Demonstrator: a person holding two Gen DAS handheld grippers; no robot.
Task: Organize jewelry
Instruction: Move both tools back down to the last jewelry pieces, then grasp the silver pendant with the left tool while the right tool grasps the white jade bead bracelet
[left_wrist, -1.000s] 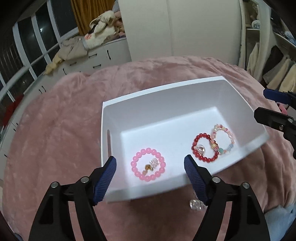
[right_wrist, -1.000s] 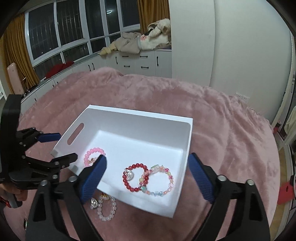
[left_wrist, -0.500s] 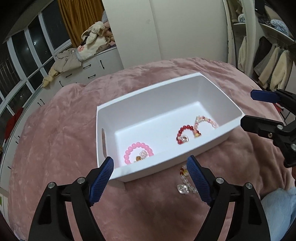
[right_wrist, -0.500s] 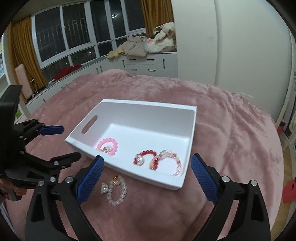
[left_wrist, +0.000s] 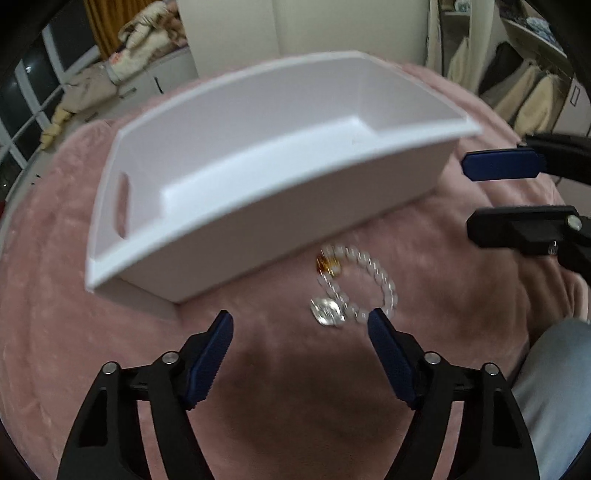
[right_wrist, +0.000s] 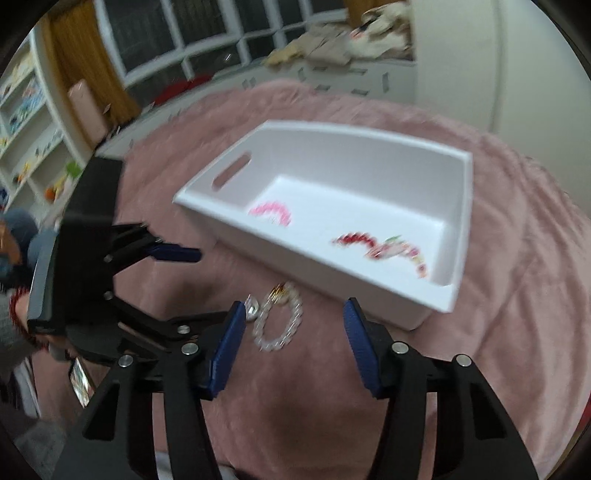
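The left gripper (left_wrist: 300, 325) has dropped low over the bed (left_wrist: 74, 332) in the last second, jaws spread wide and holding nothing. A second ago it hovered above the white bin (left_wrist: 258, 206), looking down into it; now its camera sees the bin's near wall side-on, and the bin's contents are hidden from it. Just ahead of its fingertips, a little toward its right finger, lies the clear bead bracelet (left_wrist: 356, 284) with a silver charm and an amber one, flat on the pink blanket outside the bin and near that wall.

The right gripper (right_wrist: 293, 314) has come down likewise, also released and empty. The same clear bead bracelet (right_wrist: 277, 321) sits between its fingertips and slightly beyond them. Farther on, inside the white bin (right_wrist: 458, 221), lie the pink bracelet (right_wrist: 271, 212), the red bracelet (right_wrist: 352, 238) and the multicoloured bracelet (right_wrist: 406, 253) touching it, all blurred by motion.

Three pieces already sit in the bin and one remains outside, so both descents point to the last pickup. Which gripper will take it cannot be told; the right one looks better centred over it.
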